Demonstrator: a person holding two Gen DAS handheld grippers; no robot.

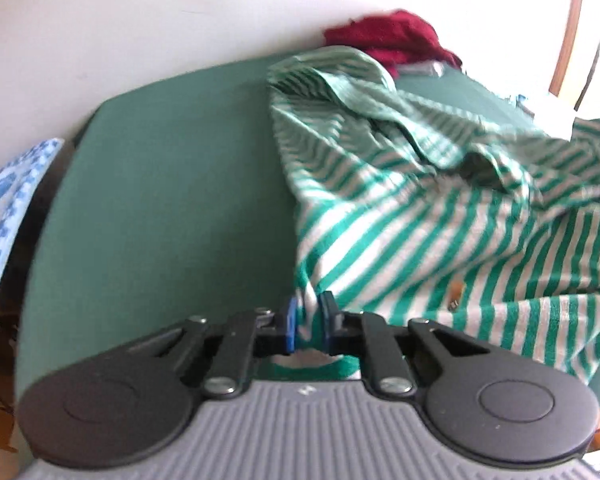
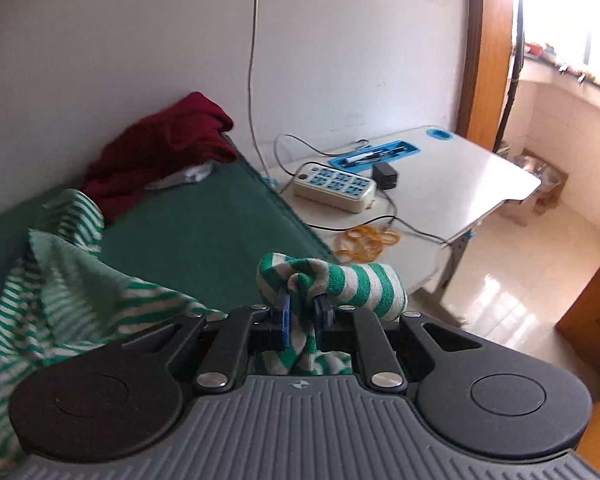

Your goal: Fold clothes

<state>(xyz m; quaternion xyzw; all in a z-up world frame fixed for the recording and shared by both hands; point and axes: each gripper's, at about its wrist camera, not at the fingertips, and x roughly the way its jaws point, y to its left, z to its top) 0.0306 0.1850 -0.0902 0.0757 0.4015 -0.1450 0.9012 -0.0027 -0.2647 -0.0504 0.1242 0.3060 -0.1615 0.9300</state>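
A green-and-white striped shirt (image 1: pixel 440 208) lies rumpled across the right half of a green-covered surface (image 1: pixel 172 208). My left gripper (image 1: pixel 309 305) is shut on an edge of that shirt at its near left corner. In the right wrist view my right gripper (image 2: pixel 303 302) is shut on a bunched striped part of the same shirt (image 2: pixel 340 282), lifted above the green surface (image 2: pixel 204 232). The rest of the shirt (image 2: pixel 72 296) trails down to the left.
A dark red garment (image 1: pixel 392 38) (image 2: pixel 160 148) is heaped against the white wall at the back. A white desk (image 2: pixel 440 184) to the right holds a power strip (image 2: pixel 334 186), a blue pen tray (image 2: pixel 374 155), cables and rubber bands (image 2: pixel 366 242). A blue-patterned cloth (image 1: pixel 4 216) lies at the far left.
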